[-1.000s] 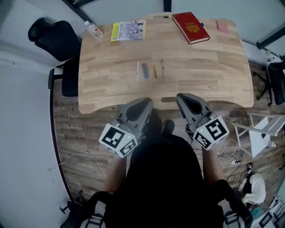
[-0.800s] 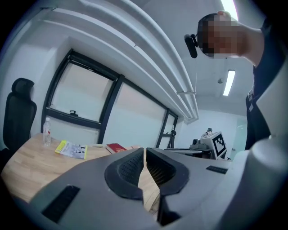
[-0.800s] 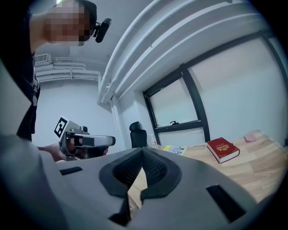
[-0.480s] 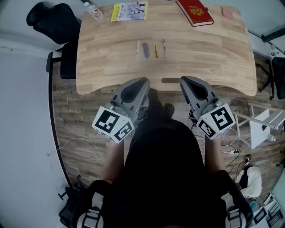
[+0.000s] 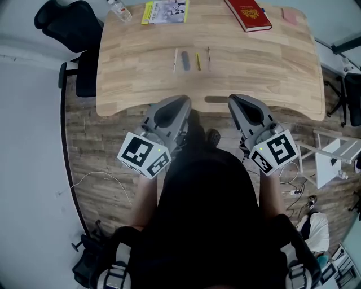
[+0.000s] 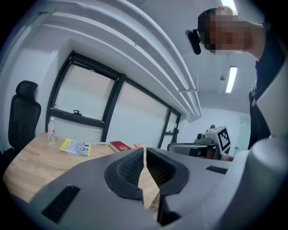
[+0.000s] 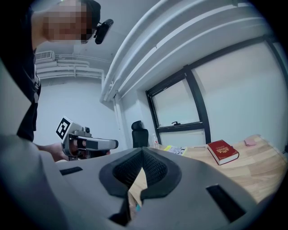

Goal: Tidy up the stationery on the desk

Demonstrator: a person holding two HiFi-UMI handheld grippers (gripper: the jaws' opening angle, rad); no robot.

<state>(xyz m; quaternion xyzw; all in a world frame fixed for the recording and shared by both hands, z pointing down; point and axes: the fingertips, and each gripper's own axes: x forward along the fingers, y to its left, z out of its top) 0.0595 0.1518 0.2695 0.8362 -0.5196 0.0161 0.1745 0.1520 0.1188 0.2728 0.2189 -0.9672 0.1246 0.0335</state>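
Several thin stationery items lie in a row in the middle of the wooden desk (image 5: 141,79): a white pen (image 5: 175,60), a grey flat piece (image 5: 185,60), a yellow pencil (image 5: 198,61) and a thin dark pen (image 5: 208,58). My left gripper (image 5: 181,101) hovers at the desk's near edge, shut with nothing between its jaws. My right gripper (image 5: 234,100) is beside it at the same edge, also shut and holding nothing. Both are well short of the stationery. In the left gripper view the jaws (image 6: 144,155) meet; in the right gripper view the jaws (image 7: 142,152) meet too.
A red book (image 5: 248,14) lies at the desk's far right, a pink eraser-like piece (image 5: 289,16) beside it. A yellow-edged booklet (image 5: 164,12) and a water bottle (image 5: 117,9) sit at the far left. A black office chair (image 5: 67,25) stands left of the desk.
The head view has tipped so the desk sits higher in the frame. Both grippers stay at the near edge, shut as before.
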